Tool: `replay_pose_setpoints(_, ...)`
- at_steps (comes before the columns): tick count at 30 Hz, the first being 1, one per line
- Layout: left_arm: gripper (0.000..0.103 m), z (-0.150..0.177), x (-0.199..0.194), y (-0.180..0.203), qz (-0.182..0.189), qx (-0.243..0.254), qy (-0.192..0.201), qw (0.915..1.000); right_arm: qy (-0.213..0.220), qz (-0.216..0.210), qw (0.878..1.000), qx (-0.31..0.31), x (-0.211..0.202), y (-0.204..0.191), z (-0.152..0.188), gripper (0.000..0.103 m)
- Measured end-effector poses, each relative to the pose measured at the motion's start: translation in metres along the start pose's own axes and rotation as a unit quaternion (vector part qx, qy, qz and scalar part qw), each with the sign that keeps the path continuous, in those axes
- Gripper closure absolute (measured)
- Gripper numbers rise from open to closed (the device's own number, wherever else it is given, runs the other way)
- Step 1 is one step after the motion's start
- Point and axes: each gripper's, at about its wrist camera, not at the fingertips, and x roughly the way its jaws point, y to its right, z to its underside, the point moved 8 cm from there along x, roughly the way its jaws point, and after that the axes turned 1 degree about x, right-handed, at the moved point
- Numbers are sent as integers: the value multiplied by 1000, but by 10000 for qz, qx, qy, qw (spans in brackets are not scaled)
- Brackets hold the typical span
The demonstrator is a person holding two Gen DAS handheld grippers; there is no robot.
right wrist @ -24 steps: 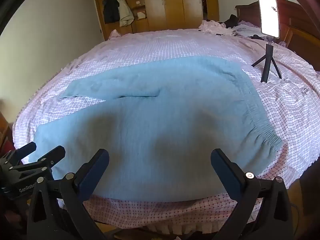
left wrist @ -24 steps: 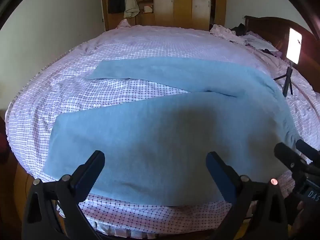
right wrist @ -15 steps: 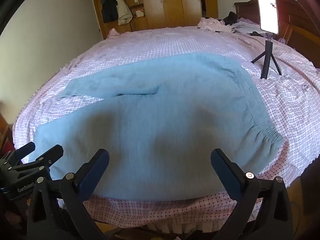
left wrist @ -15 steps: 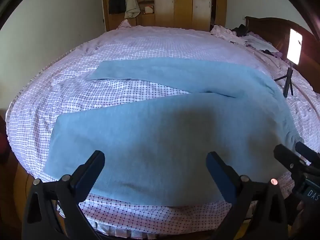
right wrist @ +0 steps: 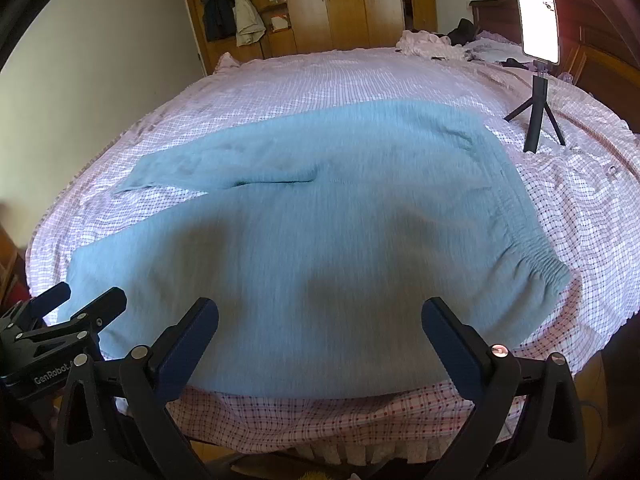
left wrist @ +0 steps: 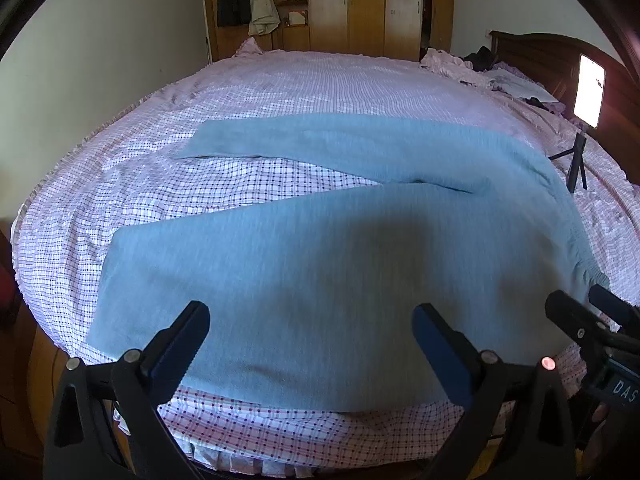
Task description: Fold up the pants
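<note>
Light blue pants (left wrist: 320, 248) lie flat on the checked bed, waistband at the right, two legs spread apart toward the left; they also show in the right wrist view (right wrist: 320, 220). My left gripper (left wrist: 310, 332) is open and empty, hovering over the near leg by the bed's front edge. My right gripper (right wrist: 320, 328) is open and empty, over the near leg toward the waistband (right wrist: 536, 264). The right gripper shows at the right edge of the left view (left wrist: 592, 320); the left gripper shows at the left edge of the right view (right wrist: 64, 320).
The bed has a pink checked sheet (left wrist: 200, 184). A lit phone on a small black tripod (right wrist: 536, 80) stands on the bed right of the waistband. Clothes are piled at the far right (left wrist: 460, 64). A wooden wardrobe (left wrist: 360, 4) is behind.
Both grippers have drifted slightly; the view has shifted a little over the pants. The pants have not moved and both grippers stay open.
</note>
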Motion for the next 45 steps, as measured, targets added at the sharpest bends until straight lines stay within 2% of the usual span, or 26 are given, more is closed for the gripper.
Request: replay_pose_setpoints(45, 0, 5, 9, -2, -26, 84, -175, 9998, -100, -36, 9999, 18, 2, 2, 1, 5)
